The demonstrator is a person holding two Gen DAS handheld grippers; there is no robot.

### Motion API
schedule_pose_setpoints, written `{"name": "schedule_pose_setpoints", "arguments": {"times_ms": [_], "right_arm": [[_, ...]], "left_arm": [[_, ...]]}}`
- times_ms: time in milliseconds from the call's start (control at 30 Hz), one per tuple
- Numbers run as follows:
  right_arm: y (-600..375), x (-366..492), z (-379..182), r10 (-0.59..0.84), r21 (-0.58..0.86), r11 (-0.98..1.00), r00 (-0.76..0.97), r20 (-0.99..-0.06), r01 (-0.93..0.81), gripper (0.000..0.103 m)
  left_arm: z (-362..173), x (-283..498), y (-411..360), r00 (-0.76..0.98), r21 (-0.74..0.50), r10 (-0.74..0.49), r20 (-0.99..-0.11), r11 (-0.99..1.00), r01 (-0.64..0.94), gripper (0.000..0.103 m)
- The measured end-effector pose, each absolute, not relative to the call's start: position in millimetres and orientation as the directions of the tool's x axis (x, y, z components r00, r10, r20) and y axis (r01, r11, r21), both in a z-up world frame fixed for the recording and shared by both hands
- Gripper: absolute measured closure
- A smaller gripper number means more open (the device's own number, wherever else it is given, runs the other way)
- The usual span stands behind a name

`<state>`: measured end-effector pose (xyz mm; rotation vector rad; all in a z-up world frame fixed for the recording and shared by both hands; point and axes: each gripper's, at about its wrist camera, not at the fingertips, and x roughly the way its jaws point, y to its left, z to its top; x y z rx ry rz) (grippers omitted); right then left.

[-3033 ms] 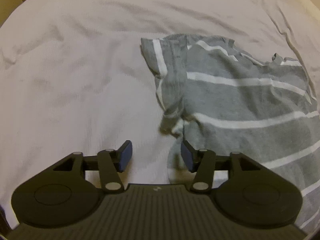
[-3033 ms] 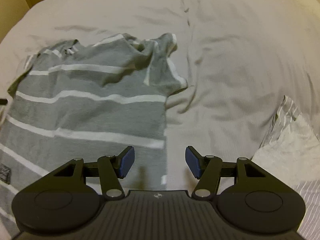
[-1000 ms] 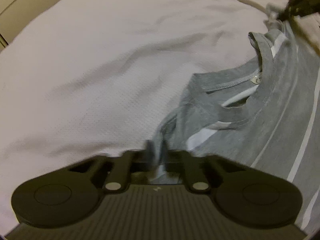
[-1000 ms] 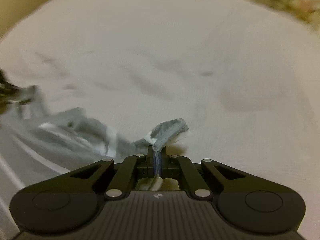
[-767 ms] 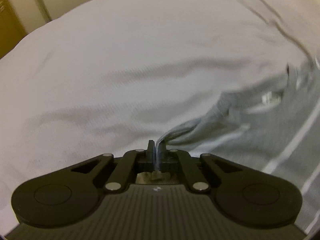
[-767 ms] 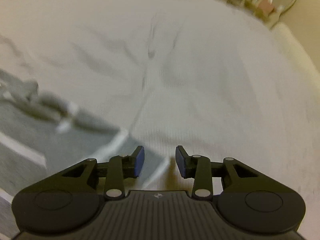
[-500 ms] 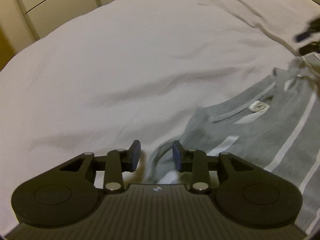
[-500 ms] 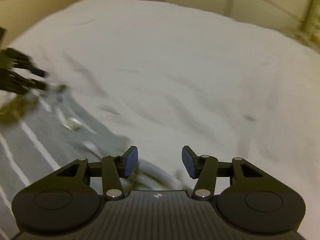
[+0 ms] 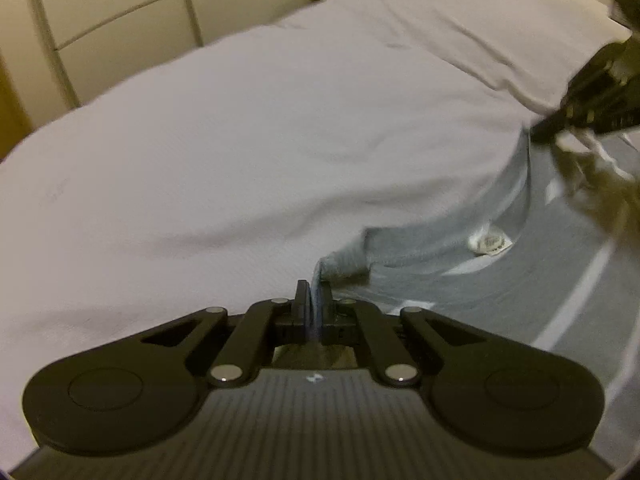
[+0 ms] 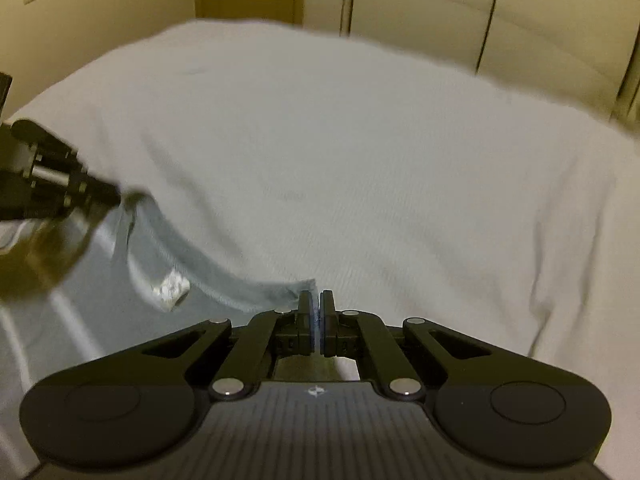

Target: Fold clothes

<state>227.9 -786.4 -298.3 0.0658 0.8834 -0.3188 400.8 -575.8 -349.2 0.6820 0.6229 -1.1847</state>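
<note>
A grey T-shirt with white stripes lies on the bed, its neck label facing up. My left gripper is shut on a fold of the shirt's shoulder, left of the collar. The same shirt fills the lower left of the right wrist view, where the label shows again. My right gripper is shut on the shirt's edge at the other shoulder. Each gripper appears blurred in the other's view: the right gripper and the left gripper. The shirt's lower part is out of view.
The white bedsheet spreads beyond the shirt in both views. A raised fold of bedding runs along the far right. Cream wardrobe doors stand past the bed's far edge.
Half a second ago both grippers hung open over the shirt's shoulders. Both have since dropped lower and shut on the fabric either side of the collar.
</note>
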Motion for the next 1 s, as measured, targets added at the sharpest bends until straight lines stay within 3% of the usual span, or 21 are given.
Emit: {"name": "schedule_pose_setpoints", "arguments": {"times_ms": [33, 167, 233, 367, 533, 633, 700, 767, 1000], "right_arm": [[-785.6, 230.9, -299.7, -0.258, -0.088, 0.949, 0.586, -0.768, 0.303, 0.101], [-787.5, 226.5, -304.5, -0.300, -0.090, 0.918, 0.532, -0.792, 0.385, 0.080], [-788.8, 215.6, -300.1, -0.321, -0.071, 0.896, 0.529, -0.785, 0.438, 0.070], [-780.0, 180.1, -293.2, -0.308, 0.006, 0.861, 0.532, -0.789, 0.508, 0.068], [-768.8, 126.7, -325.7, -0.279, -0.035, 0.842, 0.379, -0.882, 0.538, 0.064], [-766.1, 88.3, -319.1, -0.326, -0.049, 0.795, 0.357, -0.875, 0.605, 0.063], [-768.3, 60.3, -313.2, -0.366, -0.070, 0.759, 0.336, -0.868, 0.647, 0.059], [-771.6, 39.8, -312.6, -0.392, -0.069, 0.713, 0.315, -0.864, 0.698, 0.048], [-787.1, -0.9, -313.7, -0.321, 0.142, 0.591, 0.393, -0.862, 0.794, 0.048]], "left_arm": [[-355.7, 401.8, -578.9, 0.264, 0.149, -0.586, -0.766, 0.237, 0.960, 0.102], [-367.9, 411.1, -582.3, 0.270, 0.119, -0.530, -0.804, 0.301, 0.946, 0.092], [-360.1, 413.5, -576.4, 0.294, 0.121, -0.543, -0.786, 0.331, 0.936, 0.073], [-348.9, 411.6, -557.6, 0.333, 0.113, -0.553, -0.764, 0.393, 0.912, 0.073], [-359.6, 408.4, -518.8, 0.362, 0.139, -0.475, -0.802, 0.442, 0.886, 0.073], [-359.2, 405.7, -503.2, 0.392, 0.150, -0.447, -0.804, 0.486, 0.861, 0.073], [-359.0, 404.0, -492.8, 0.411, 0.158, -0.427, -0.805, 0.514, 0.843, 0.072], [-357.3, 399.4, -484.1, 0.428, 0.162, -0.414, -0.804, 0.540, 0.826, 0.072], [-341.4, 342.3, -473.3, 0.395, 0.134, -0.447, -0.803, 0.509, 0.850, 0.071]]}}
